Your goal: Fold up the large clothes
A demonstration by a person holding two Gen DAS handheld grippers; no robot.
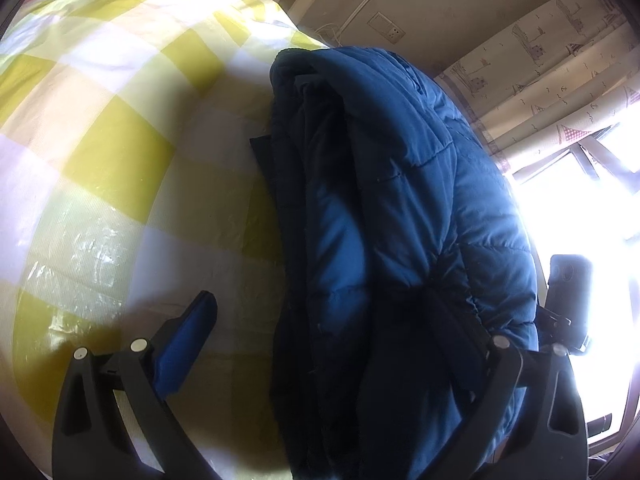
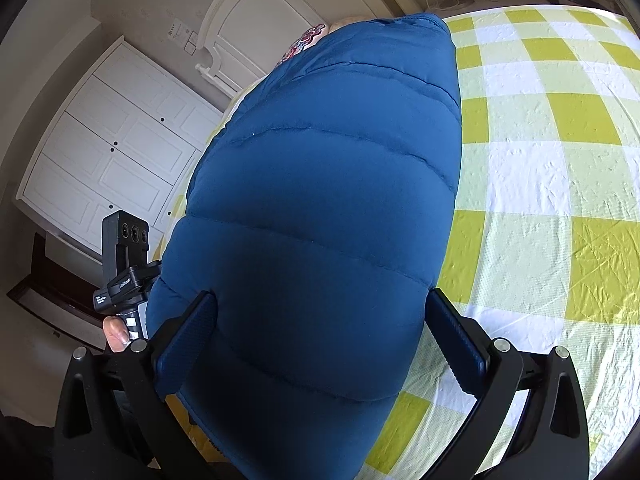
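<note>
Blue jacket (image 2: 320, 208) lies folded on the bed (image 2: 560, 160), on a yellow-checked sheet. Right tool (image 2: 320, 344) spread wide, jacket's end bulging between its fingers; contact unclear. Left tool (image 1: 320, 344): left finger clear over the sheet, right finger hidden by jacket folds, also wide. Left view alone shows curtain (image 1: 560, 60); right view, wardrobe (image 2: 112, 152).

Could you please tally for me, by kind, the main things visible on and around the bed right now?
Blue puffer jacket: 1
Yellow-and-white checked bedsheet: 1
Handheld tools, left tool and right tool: 2
White wardrobe: 1
Patterned curtain: 1
Total: 6
</note>
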